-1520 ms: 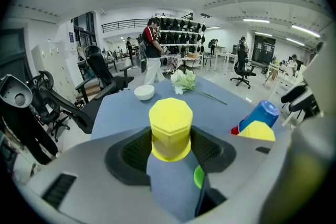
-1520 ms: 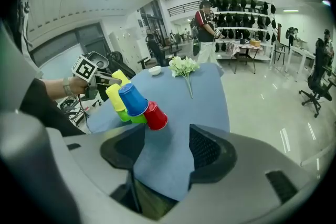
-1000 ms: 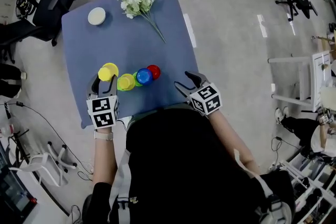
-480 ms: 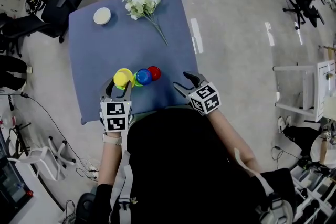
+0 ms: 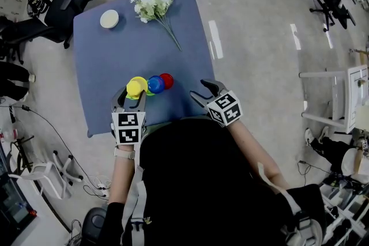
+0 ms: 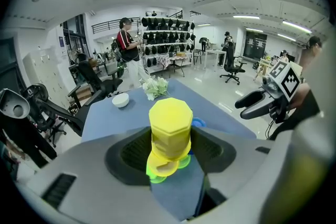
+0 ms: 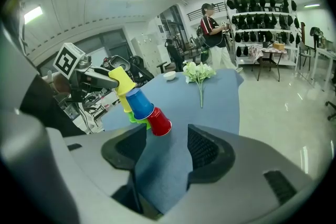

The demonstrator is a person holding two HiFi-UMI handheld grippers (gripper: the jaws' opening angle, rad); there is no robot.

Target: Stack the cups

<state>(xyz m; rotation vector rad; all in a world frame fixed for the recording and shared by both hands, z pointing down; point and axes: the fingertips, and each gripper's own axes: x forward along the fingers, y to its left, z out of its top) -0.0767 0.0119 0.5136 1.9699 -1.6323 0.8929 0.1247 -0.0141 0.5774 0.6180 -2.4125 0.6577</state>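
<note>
The worry, to my eye, is the last bit of lowering. The left gripper [image 5: 129,98] has its jaws spread wide and clamped on the sides of an upturned yellow cup [image 6: 170,126], held just over a second yellow cup [image 6: 160,162] at the near edge of the blue-covered table [image 5: 98,66]. If it comes down off-centre or tilted, I'd expect the rim to catch, shove the lower cup sideways and knock into the green cup [image 7: 136,118], blue cup [image 7: 139,103] and red cup [image 7: 160,122], which crowd right against it in a short row. Light plastic cups like these probably skid or topple easily, and squeezing harder could buckle the thin wall. The right gripper [image 7: 167,150] hangs near the table edge with its jaws apart and nothing between them, well apart from the row, so nothing steadies the cups. As for contents, the held cup is base-up, so I see nothing in it. Whether the white bowl [image 5: 109,19] at the far corner, beside the white flowers [image 5: 153,7], holds anything I can't tell.
</note>
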